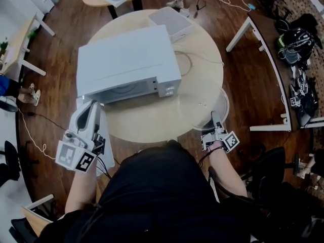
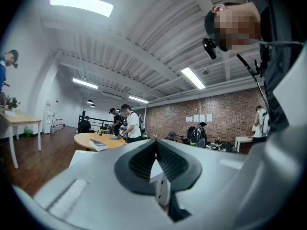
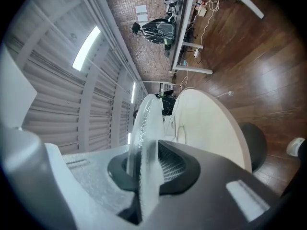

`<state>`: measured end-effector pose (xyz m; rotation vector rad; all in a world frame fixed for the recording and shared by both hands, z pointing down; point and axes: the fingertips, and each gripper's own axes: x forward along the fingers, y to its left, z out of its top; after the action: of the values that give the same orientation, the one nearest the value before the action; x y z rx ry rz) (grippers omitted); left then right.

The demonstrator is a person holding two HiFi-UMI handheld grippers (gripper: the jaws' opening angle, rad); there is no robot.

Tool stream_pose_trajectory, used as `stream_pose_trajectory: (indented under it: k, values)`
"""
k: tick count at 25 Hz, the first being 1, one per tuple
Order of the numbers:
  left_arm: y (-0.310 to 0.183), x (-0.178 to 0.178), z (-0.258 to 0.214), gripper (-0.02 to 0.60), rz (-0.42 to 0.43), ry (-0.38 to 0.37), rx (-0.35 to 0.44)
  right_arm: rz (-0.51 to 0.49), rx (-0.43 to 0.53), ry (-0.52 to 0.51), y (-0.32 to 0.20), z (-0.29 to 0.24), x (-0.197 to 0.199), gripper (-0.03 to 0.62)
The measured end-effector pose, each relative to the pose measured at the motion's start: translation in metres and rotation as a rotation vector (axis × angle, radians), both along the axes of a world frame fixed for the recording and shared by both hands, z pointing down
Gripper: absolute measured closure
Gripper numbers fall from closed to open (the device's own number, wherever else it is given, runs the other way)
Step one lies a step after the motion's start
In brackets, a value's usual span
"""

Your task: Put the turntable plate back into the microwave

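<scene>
Right gripper (image 1: 216, 119) clamped nearly shut on rim of glass turntable plate (image 1: 215, 101), held flat over round table's (image 1: 197, 70) right edge. Microwave (image 1: 126, 65) cavity ahead-left, door (image 1: 104, 138) open. Left gripper (image 1: 91, 109) closed, empty, beside door.

Seen from above, the microwave (image 1: 129, 62) hides most of its inside. The turntable plate (image 3: 144, 119) has its lower rim covered between the jaws of the right gripper (image 3: 146, 155). A small white piece (image 2: 161, 188) sits low between the jaws of the left gripper (image 2: 155, 143); I cannot tell what it is.
</scene>
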<state>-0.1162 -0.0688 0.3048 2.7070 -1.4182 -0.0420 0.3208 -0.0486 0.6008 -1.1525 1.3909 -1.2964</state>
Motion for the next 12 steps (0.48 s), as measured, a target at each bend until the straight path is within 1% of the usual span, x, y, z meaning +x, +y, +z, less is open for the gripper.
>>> stream_pose_trajectory:
  k: [8,12]
  values:
    - [0.008,-0.008,-0.004,0.578,-0.003,-0.006,0.005,0.014,0.035,-0.036,0.006,-0.015,-0.003,0.562]
    - [0.015,-0.013,-0.001,0.578,-0.007,-0.003,-0.003,0.011,0.039,-0.05,0.01,-0.018,-0.011,0.562]
